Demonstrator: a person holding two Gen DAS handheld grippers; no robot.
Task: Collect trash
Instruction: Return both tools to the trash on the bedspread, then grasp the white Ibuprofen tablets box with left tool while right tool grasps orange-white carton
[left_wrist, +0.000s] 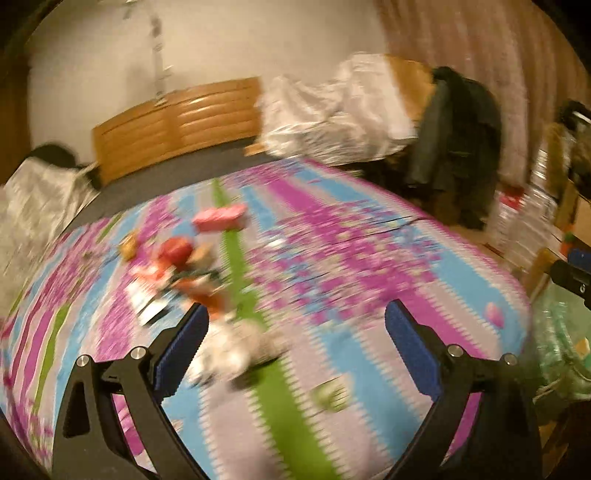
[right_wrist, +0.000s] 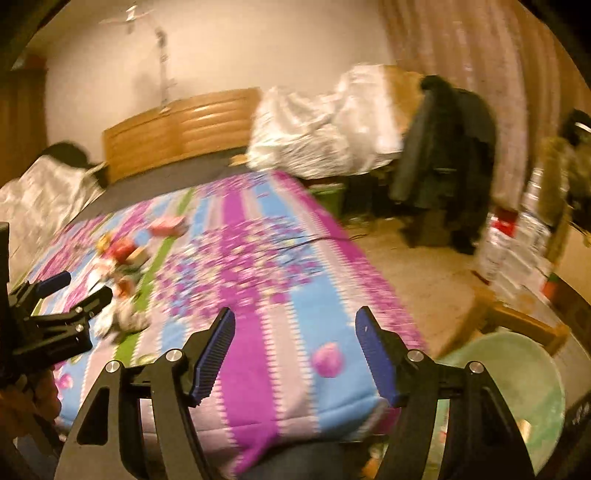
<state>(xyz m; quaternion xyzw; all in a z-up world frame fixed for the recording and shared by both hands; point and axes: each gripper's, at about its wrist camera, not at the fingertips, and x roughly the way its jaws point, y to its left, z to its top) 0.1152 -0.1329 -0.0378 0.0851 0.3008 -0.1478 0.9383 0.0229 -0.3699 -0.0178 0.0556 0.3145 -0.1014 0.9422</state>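
Note:
A blurred heap of trash (left_wrist: 184, 273) lies on the flowered bedspread (left_wrist: 369, 251): red and orange wrappers, a pink box (left_wrist: 221, 218) and crumpled white paper (left_wrist: 236, 350). My left gripper (left_wrist: 295, 325) hangs open over the bed, its left pad beside the white paper, nothing between the jaws. The same trash heap (right_wrist: 122, 258) sits far left in the right wrist view, with the left gripper (right_wrist: 74, 291) beside it. My right gripper (right_wrist: 295, 332) stands open and empty over the bed's near right corner. A green-lined bin (right_wrist: 524, 376) is at lower right.
A wooden headboard (left_wrist: 177, 122) and white plastic-covered bundles (left_wrist: 332, 118) stand at the far side. A dark coat (right_wrist: 443, 155) hangs right of the bed. Stacked boxes and packs (right_wrist: 517, 240) crowd the right wall. Bare floor (right_wrist: 413, 266) lies between bed and boxes.

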